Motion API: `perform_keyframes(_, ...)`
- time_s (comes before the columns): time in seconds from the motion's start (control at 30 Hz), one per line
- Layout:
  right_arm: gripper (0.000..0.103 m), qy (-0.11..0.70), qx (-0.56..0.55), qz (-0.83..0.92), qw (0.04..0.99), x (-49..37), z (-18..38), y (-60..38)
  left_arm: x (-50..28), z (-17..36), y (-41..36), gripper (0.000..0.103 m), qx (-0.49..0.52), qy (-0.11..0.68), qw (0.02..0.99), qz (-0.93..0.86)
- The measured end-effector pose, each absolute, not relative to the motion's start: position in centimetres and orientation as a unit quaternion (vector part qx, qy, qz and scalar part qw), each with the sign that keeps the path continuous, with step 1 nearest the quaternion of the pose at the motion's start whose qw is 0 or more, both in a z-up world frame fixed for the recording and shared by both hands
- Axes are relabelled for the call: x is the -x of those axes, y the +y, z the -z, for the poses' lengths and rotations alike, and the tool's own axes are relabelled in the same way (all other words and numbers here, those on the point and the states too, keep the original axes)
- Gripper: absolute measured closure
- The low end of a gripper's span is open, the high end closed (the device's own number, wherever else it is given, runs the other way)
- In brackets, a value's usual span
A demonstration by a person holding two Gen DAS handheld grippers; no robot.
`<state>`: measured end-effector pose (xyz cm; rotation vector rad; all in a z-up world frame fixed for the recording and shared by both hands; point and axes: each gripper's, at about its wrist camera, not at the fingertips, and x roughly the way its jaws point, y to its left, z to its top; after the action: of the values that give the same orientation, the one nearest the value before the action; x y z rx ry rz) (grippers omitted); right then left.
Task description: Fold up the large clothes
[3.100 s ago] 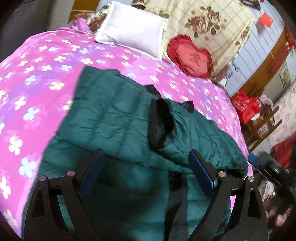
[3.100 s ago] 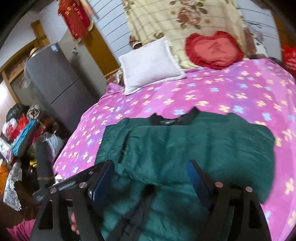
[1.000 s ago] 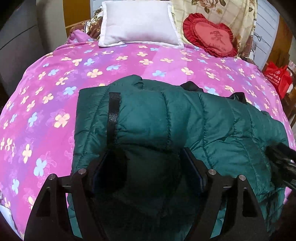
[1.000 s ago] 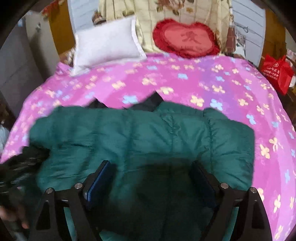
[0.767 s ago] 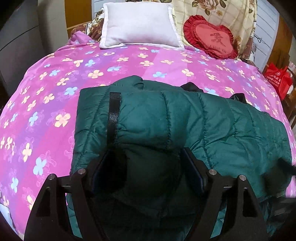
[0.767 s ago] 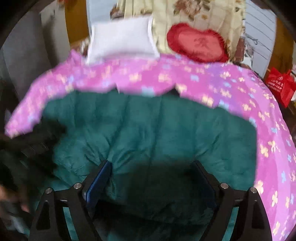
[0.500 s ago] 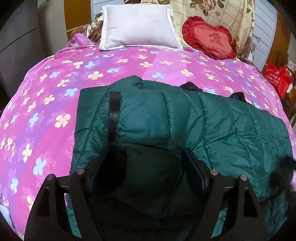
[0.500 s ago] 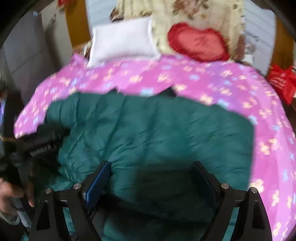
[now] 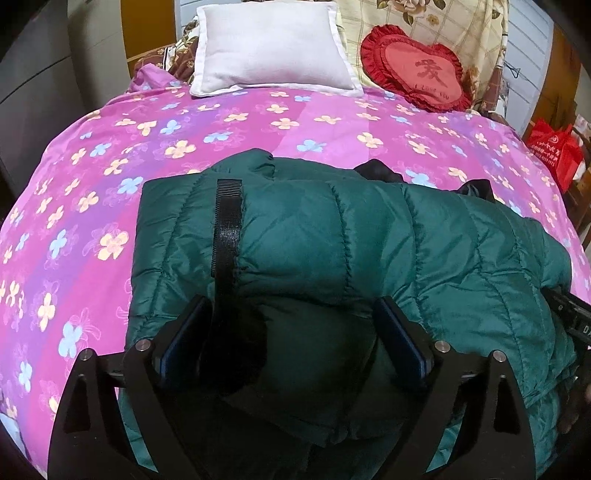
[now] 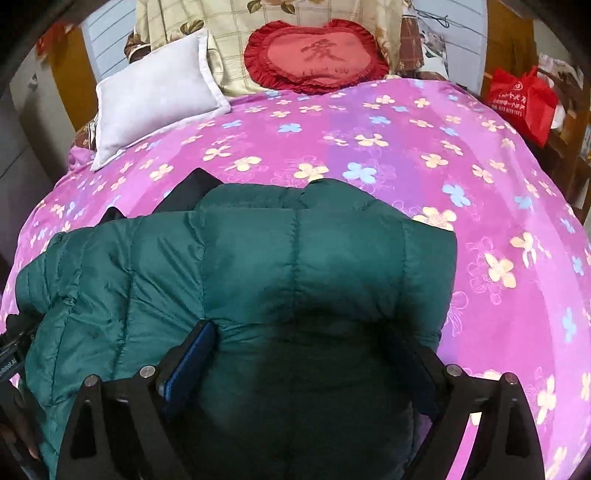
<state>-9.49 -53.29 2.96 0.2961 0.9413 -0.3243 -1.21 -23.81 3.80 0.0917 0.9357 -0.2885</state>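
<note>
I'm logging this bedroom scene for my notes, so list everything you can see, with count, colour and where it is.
dark green quilted puffer jacket: one, folded, on the near part of the bed
black fastening strip: one, on the jacket's left side
pink flower-print bedspread: one, covering the bed
white square pillow: one, at the head, left
red heart-shaped frilled cushion: one, at the head, right of the pillow
cream floral checked quilt: one, behind the cushion
red shopping bag: one, beside the bed, right
left hand-held gripper: black with blue pads, open over the jacket, jaws just widened
right hand-held gripper: same, open over the jacket
</note>
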Motion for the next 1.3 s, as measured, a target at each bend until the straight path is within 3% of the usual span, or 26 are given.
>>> perform_keyframes(0.3,0.012,0.398,-0.094,0.126,0.904,13.4,-8.0,-48.6,1.3,-3.6,-23.8,0.012,-0.043,0.444,0.884,0.139)
perform_keyframes(0.6,0.012,0.436,-0.062,0.125,0.889,11.3,-2.7,-46.8,1.4,-3.5,-24.0,0.009,-0.046,0.441,0.885,0.142)
perform_keyframes(0.77,0.012,0.445,-0.076,0.119,0.885,11.9,-4.0,-47.2,1.3,-3.5,-24.1,0.009,-0.05,0.443,0.884,0.141)
perform_keyframes(0.93,0.012,0.401,-0.09,0.114,0.904,14.9,-7.2,-47.4,1.5,-3.5,-23.8,0.009,-0.049,0.439,0.885,0.148)
perform_keyframes(1.17,0.011,0.447,-0.131,0.134,0.875,14.2,-2.7,-49.9,1.6,-3.4,-23.9,0.007,-0.05,0.435,0.887,0.145)
perform_keyframes(1.3,0.011,0.453,-0.104,0.144,0.874,14.0,-3.4,-49.1,1.8,-4.1,-23.4,0.007,-0.047,0.45,0.879,0.149)
